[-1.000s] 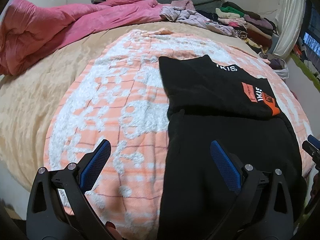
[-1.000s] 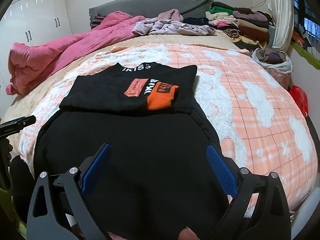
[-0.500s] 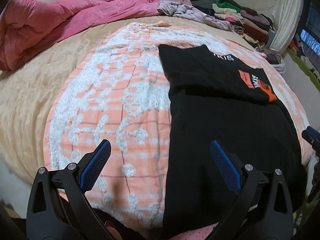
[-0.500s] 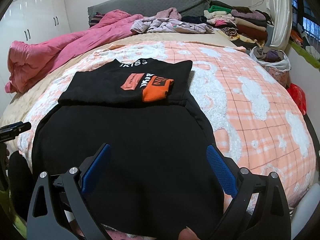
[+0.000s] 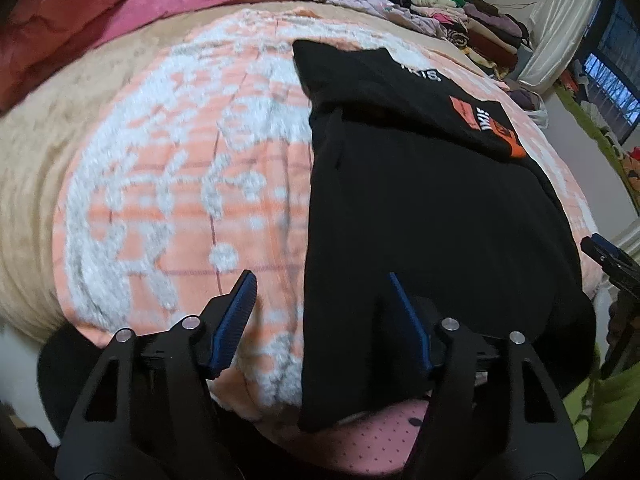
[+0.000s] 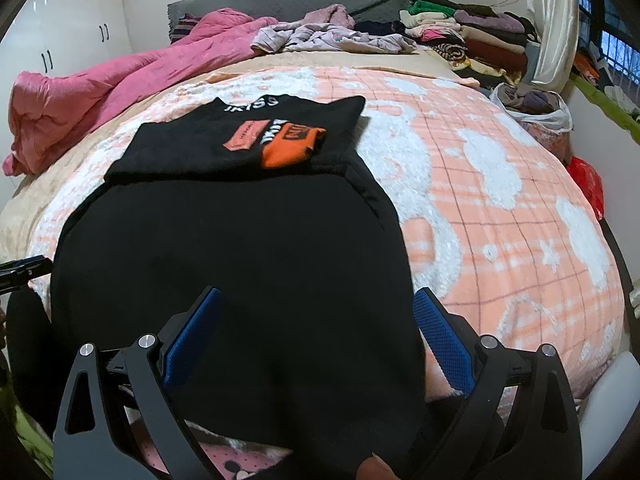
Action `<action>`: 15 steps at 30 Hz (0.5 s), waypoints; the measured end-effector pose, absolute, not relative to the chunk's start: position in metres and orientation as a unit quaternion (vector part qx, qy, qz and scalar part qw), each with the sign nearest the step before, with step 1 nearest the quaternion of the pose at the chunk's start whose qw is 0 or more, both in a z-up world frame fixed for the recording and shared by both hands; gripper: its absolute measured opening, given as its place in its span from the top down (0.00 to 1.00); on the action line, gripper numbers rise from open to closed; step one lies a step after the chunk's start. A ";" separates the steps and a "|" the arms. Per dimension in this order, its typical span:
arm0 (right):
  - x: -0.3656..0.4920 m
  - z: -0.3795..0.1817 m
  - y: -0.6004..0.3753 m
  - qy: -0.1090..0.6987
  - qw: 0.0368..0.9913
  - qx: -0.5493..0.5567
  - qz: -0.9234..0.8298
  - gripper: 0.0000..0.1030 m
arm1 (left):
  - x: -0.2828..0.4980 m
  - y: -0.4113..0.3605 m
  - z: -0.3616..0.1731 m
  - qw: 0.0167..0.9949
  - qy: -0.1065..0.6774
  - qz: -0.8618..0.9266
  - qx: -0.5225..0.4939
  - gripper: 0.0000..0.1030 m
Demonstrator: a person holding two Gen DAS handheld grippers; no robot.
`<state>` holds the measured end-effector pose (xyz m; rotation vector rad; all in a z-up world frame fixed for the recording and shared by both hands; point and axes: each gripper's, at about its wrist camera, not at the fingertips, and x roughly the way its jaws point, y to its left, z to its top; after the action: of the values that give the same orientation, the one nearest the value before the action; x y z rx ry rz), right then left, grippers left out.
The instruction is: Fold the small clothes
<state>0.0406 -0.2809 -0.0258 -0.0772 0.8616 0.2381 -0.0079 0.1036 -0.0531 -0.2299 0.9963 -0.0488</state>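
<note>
A black garment (image 5: 420,216) with orange patches and white lettering lies on the peach and white blanket (image 5: 180,168), its far part folded over the near part. Its near hem hangs over the bed's front edge. My left gripper (image 5: 322,312) is open, its jaws straddling the garment's left hem corner. In the right wrist view the same garment (image 6: 240,248) fills the middle. My right gripper (image 6: 316,320) is open over the garment's right hem corner. Each gripper's tip shows at the edge of the other's view.
A pink quilt (image 6: 120,96) lies bunched at the far left of the bed. Loose clothes (image 6: 332,36) and a stack of folded clothes (image 6: 472,36) sit at the headboard. A bag of clothes (image 6: 532,108) stands right of the bed.
Both grippers have pulled back and down to the garment's near hem at the bed edge. The left gripper's jaws have narrowed somewhat. The garment has not moved.
</note>
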 end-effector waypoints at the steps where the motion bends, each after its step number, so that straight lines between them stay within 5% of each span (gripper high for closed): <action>1: 0.039 -0.026 -0.283 0.417 0.901 -0.037 0.113 0.07 | -0.010 0.103 -0.055 0.870 0.479 -0.026 -0.111 0.52; 7: 0.032 -0.032 -0.295 0.423 0.899 -0.031 0.106 0.07 | -0.019 0.100 -0.060 0.862 0.491 -0.041 -0.118 0.67; 15: 0.024 -0.040 -0.308 0.435 0.894 -0.021 0.106 0.07 | -0.023 0.091 -0.072 0.849 0.512 -0.052 -0.117 0.68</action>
<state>0.0243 -0.3084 -0.0396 -0.0441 0.9024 0.2191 -0.0229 0.0915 -0.0720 -0.2460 1.0789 -0.1090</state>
